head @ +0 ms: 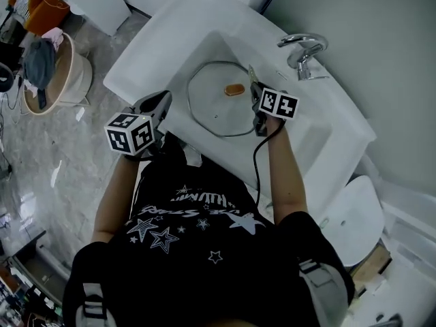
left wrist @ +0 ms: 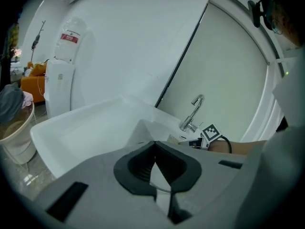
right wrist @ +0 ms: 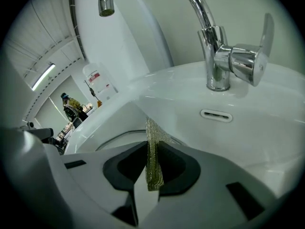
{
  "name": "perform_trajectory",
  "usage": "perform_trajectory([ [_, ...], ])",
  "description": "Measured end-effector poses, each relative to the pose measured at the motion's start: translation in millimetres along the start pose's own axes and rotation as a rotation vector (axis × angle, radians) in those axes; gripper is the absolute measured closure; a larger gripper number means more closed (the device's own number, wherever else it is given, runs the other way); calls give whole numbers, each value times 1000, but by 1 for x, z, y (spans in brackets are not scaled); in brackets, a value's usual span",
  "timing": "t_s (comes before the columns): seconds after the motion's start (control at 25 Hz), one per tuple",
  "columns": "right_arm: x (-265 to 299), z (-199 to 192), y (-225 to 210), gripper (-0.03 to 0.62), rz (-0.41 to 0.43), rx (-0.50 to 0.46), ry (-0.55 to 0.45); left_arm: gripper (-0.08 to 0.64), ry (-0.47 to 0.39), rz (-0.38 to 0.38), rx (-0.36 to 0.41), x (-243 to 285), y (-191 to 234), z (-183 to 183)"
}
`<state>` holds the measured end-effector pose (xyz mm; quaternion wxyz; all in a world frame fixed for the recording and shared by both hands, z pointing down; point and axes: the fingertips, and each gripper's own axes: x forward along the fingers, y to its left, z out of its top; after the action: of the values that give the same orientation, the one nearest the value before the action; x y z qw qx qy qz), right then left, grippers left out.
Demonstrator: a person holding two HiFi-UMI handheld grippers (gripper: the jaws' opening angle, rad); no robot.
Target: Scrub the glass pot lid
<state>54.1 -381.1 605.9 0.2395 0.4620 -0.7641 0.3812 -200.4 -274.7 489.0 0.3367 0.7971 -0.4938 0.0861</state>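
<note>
The glass pot lid [head: 211, 107] lies flat in the sink [head: 146, 53], knob up, with no suds or water showing on it. The scrubbing looks barely begun, if at all, with the whole surface likely left to do. The right claw [head: 254, 90] is clamped tight on a mesh scrub pad [right wrist: 153, 130], which stands on edge past its tips, the lid's rim just below and ahead — contact cannot be made out. The left claw [left wrist: 153, 147] is closed on nothing, with the lid ahead of it.
</note>
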Motion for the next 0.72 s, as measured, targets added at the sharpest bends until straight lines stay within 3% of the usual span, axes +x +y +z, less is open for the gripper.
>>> perform_trajectory([
  [0.4,17,4,8,520,-47,72,27,552,72,-105,28,27,24,21],
  [0.72,31,11,20,520,-7,110,72,552,95,-163,37,40,39,35],
])
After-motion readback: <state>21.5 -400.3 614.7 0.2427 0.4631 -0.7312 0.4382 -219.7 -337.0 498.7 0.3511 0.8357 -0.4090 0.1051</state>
